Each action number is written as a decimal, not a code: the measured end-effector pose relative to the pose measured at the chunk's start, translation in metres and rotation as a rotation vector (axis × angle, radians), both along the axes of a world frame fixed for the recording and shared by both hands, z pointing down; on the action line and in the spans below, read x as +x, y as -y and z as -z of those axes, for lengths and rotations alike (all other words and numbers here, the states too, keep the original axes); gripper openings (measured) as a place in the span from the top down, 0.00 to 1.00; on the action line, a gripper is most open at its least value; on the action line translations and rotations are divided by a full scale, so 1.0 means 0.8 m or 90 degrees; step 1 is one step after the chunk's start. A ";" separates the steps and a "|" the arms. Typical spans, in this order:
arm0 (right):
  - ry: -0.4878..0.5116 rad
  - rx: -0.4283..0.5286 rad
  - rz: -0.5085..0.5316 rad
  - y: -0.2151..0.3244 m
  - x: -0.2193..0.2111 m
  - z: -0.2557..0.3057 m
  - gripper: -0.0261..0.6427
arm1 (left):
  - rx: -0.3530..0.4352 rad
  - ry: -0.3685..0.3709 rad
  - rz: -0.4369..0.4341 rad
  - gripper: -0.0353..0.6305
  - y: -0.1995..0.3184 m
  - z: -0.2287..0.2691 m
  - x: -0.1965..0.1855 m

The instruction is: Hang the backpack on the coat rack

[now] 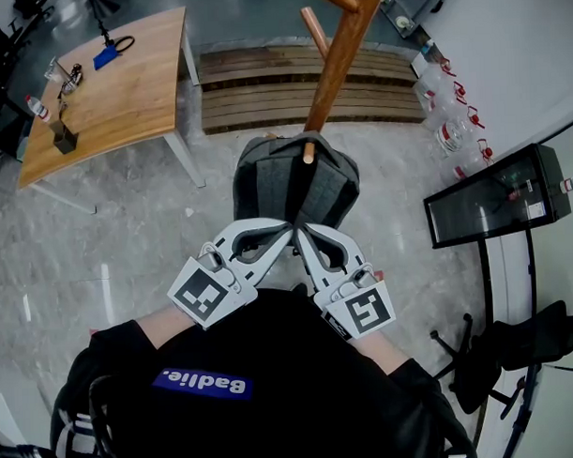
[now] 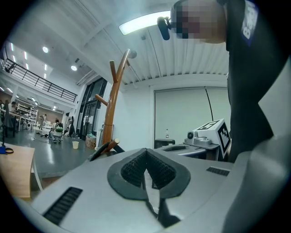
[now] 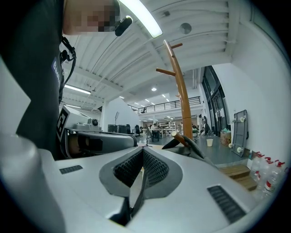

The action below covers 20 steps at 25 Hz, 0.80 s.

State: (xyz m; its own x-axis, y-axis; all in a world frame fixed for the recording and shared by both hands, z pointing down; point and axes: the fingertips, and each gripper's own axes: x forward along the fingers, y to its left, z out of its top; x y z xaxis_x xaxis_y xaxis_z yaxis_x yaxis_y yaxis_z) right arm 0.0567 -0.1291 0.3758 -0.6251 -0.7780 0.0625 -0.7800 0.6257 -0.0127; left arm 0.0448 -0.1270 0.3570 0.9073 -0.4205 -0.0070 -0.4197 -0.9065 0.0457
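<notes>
The grey backpack (image 1: 290, 181) hangs by its top loop on a low peg (image 1: 308, 155) of the wooden coat rack (image 1: 341, 52). Both grippers sit side by side just in front of the bag's near edge, with their tips almost touching each other. My left gripper (image 1: 285, 235) and my right gripper (image 1: 301, 234) are both shut. In the left gripper view the pads (image 2: 136, 166) meet at the tip, and a thin dark strip lies in the slit behind them. The right gripper view shows its pads (image 3: 152, 166) the same way. The peg with the bag's straps (image 3: 184, 140) shows beyond them.
A wooden table (image 1: 113, 84) with small items stands at the far left. A slatted wooden platform (image 1: 291, 82) lies behind the rack. Water jugs (image 1: 451, 114), a black glass-sided cabinet (image 1: 497, 197) and a dark chair (image 1: 516, 351) are on the right.
</notes>
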 end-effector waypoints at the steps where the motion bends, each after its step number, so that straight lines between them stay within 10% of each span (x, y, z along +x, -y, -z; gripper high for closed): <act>1: 0.000 0.000 0.000 0.000 0.000 0.000 0.95 | -0.001 0.001 0.000 0.93 0.000 0.000 0.000; 20: 0.001 -0.006 0.001 -0.003 0.002 -0.002 0.95 | -0.011 0.010 -0.003 0.93 -0.003 -0.007 0.004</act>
State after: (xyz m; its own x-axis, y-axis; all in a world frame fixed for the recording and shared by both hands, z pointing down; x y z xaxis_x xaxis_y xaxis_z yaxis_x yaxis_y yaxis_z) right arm 0.0585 -0.1268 0.3777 -0.6261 -0.7767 0.0687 -0.7792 0.6264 -0.0200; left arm 0.0484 -0.1248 0.3625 0.9094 -0.4156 0.0146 -0.4157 -0.9078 0.0548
